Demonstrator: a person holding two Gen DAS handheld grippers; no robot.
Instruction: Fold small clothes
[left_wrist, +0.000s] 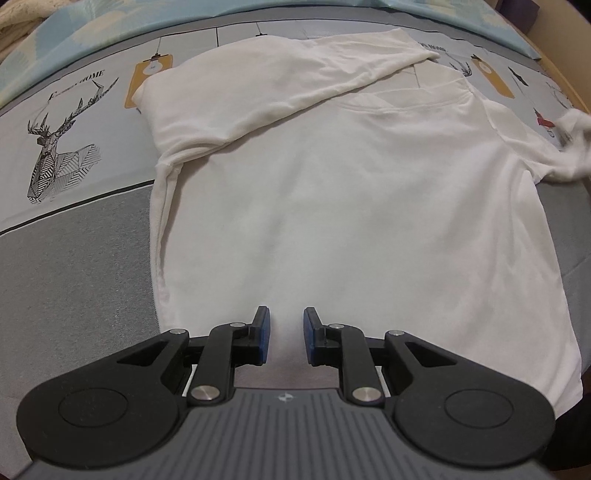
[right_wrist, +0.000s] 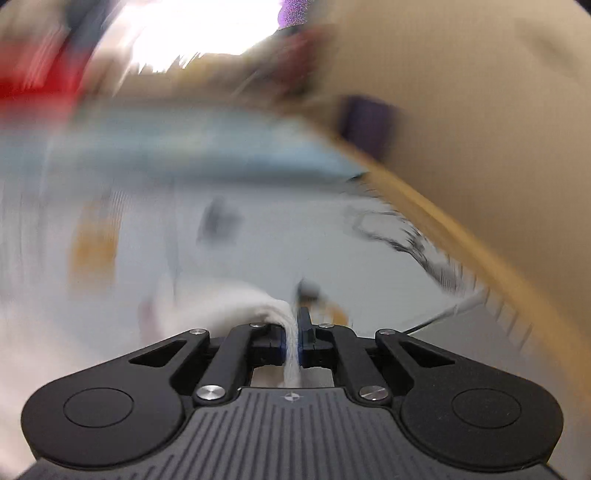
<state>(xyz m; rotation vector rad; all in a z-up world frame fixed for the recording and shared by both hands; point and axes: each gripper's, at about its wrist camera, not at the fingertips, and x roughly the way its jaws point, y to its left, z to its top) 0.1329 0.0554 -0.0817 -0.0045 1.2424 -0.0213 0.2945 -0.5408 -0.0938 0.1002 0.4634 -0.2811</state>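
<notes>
— One white long-sleeved shirt (left_wrist: 332, 206) is lying flat on the bed, its long axis running from the hem by the left gripper (left_wrist: 286, 334) away to the collar.

— And the sleeves?

— The left sleeve (left_wrist: 288, 85) is lying folded across the chest, pointing right. The right sleeve (right_wrist: 258, 306) is bunching up, pinched between the closed fingers of the right gripper (right_wrist: 291, 332).

— The left claw?

— Its fingers are standing apart over the hem, gripping nothing.

— Around it?

— A printed sheet (left_wrist: 74, 122) with a stag (left_wrist: 55, 147) is lying underneath. The right view is blurring heavily; a tan wall (right_wrist: 480, 110) is showing beyond.
</notes>
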